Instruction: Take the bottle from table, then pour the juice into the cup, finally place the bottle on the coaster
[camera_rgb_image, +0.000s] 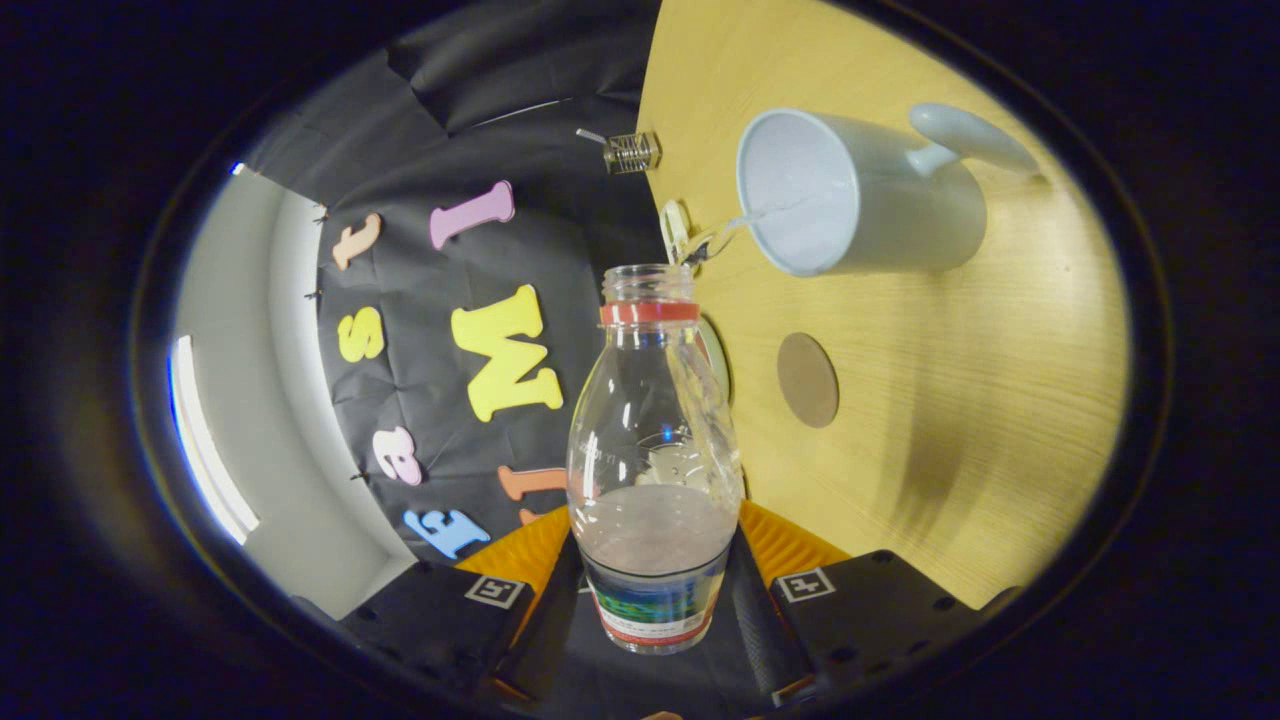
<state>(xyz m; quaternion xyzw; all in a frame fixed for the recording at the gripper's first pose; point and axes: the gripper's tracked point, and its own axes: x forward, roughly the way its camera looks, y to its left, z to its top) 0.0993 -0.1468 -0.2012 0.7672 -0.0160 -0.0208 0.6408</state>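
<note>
My gripper (655, 590) is shut on the lower body of a clear plastic bottle (655, 430) with a red neck ring and no cap. The view is rolled over, so the bottle is tipped toward the wooden table (950, 420). A thin clear stream (735, 228) leaves the bottle's mouth and runs into the pale blue-grey cup (860, 195), which stands on the table just beyond the mouth with its handle on the far side. Liquid still lies in the bottle's lower part. A round brown coaster (807, 380) lies on the table between the cup and my fingers.
A small metal spring-like clip (630, 152) sits at the table's far edge by the black cloth wall. A pale wall stands beyond the cloth. Bare wood stretches around the coaster.
</note>
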